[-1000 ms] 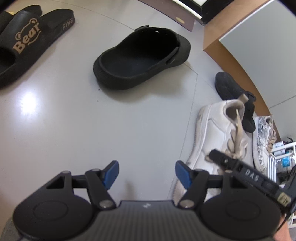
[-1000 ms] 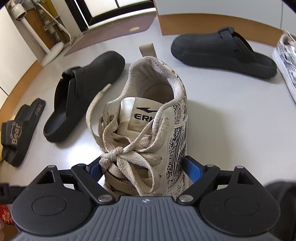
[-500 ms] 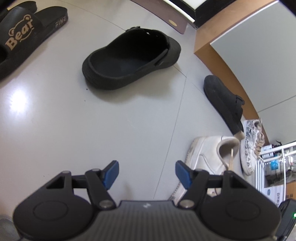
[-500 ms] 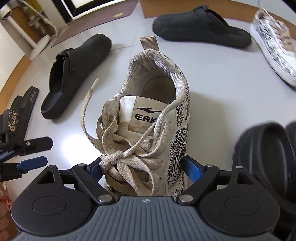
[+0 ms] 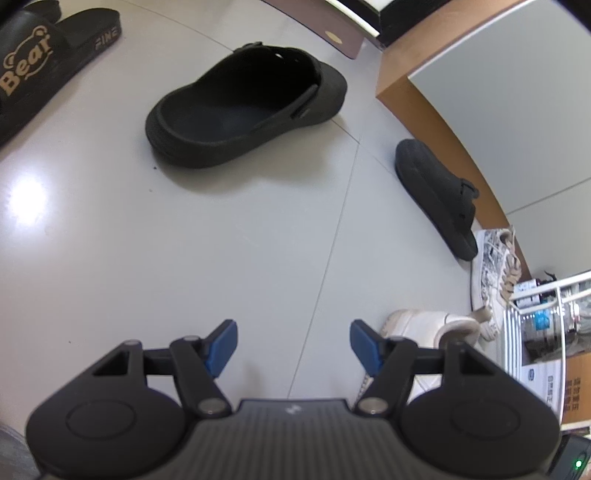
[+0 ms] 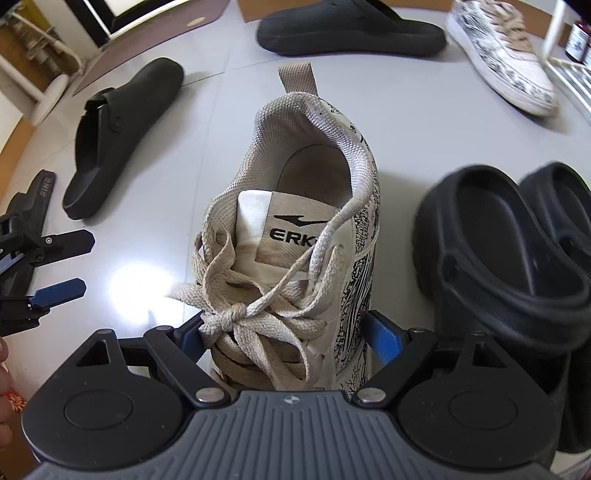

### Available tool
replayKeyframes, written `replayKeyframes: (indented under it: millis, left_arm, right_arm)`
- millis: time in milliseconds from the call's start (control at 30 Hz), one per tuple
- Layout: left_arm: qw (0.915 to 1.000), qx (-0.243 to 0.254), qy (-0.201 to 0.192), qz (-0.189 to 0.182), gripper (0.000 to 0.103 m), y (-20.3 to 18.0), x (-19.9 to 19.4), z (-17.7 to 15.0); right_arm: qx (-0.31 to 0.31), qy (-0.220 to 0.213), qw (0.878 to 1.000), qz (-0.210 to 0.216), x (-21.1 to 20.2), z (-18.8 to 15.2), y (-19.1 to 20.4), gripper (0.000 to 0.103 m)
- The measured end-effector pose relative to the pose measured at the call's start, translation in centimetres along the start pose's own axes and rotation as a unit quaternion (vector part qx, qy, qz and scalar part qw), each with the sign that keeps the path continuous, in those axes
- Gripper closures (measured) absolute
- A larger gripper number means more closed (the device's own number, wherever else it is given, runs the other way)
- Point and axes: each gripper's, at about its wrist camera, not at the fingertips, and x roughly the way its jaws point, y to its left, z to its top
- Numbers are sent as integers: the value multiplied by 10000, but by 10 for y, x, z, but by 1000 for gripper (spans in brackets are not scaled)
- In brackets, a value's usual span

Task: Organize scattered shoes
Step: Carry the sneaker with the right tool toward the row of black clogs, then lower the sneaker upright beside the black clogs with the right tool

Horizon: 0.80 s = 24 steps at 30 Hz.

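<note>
A: In the right wrist view we see our right gripper (image 6: 286,332) with its blue pads on either side of the cream lace-up sneaker with black print and an ERKE tongue label (image 6: 295,236). The jaws are set wide and clasp the laced forefoot; the heel points away from us, over the pale grey tiled floor (image 6: 424,122).

B: That held shoe shows only partly in the left wrist view, as a cream shape (image 5: 424,325) at the lower right, behind the finger. There our left gripper (image 5: 291,347) stands released, with only bare floor (image 5: 184,240) between its blue pads.

A: The right view also catches the left gripper (image 6: 48,266) from the side at the left edge, jaws apart and empty.

B: The matching printed sneaker (image 5: 495,269) lies at the right edge of the floor by the wood skirting, just beyond the toe-down black foam clog (image 5: 436,195). In the right view that sneaker (image 6: 498,55) lies at the top right, beside the same clog (image 6: 351,33).

A: Only the right view shows the pair of black clogs (image 6: 517,266) close on the right of the held shoe.

B: Only the left view shows the gold "Bear" print on the black slide sandal (image 5: 44,66) at the top left; the open black clog with a heel strap (image 5: 247,107) lies mid-floor.
</note>
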Motion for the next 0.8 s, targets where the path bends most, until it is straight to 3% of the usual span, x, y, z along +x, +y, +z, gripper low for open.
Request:
replayKeyframes:
  millis: [67,133,800]
  left_arm:
    - [10000,-25,-10,20,33,0,0,0]
    - [9996,155,-134,-214,33,0,1,1]
    - [9989,227,-238,-336,33,-6,-5,5]
  right_arm:
    - [38,8,10000,-36,-2,-2,-3,14]
    - [88,12,9999,-97,-4,-4,-6,14]
    - [351,-36,9987,-372,-12,-14,-11,21]
